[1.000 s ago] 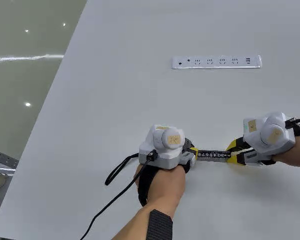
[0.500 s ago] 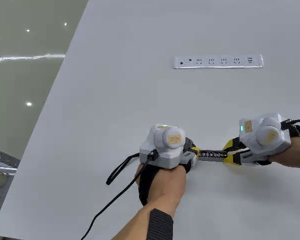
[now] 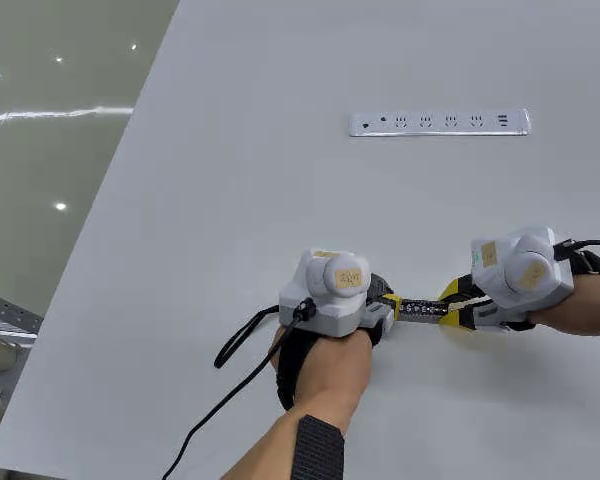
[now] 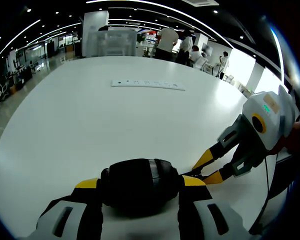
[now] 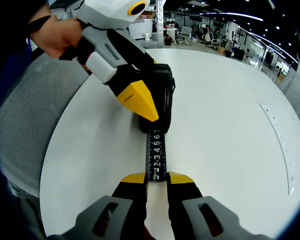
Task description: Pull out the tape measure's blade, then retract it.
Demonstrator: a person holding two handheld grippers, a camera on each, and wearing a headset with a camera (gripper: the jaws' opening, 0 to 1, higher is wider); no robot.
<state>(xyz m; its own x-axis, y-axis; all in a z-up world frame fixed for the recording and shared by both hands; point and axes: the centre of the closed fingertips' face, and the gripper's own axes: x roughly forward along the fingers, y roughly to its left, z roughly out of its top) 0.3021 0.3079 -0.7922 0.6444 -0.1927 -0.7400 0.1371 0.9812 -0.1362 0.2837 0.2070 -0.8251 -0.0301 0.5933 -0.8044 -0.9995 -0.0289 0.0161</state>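
The tape measure's case (image 5: 162,87) sits close to the near edge of the desk (image 3: 280,150), clamped between the closed jaws of the left gripper (image 4: 140,183). The jaws of the right gripper (image 5: 156,178) are shut on the tip of the blade (image 5: 155,150), and a short numbered stretch spans the gap between the two grippers. The blade's long axis runs roughly parallel to that near edge, so the coming move probably follows this line: the right gripper travels away from the case to draw out more, or towards it to retract, while the left anchors.
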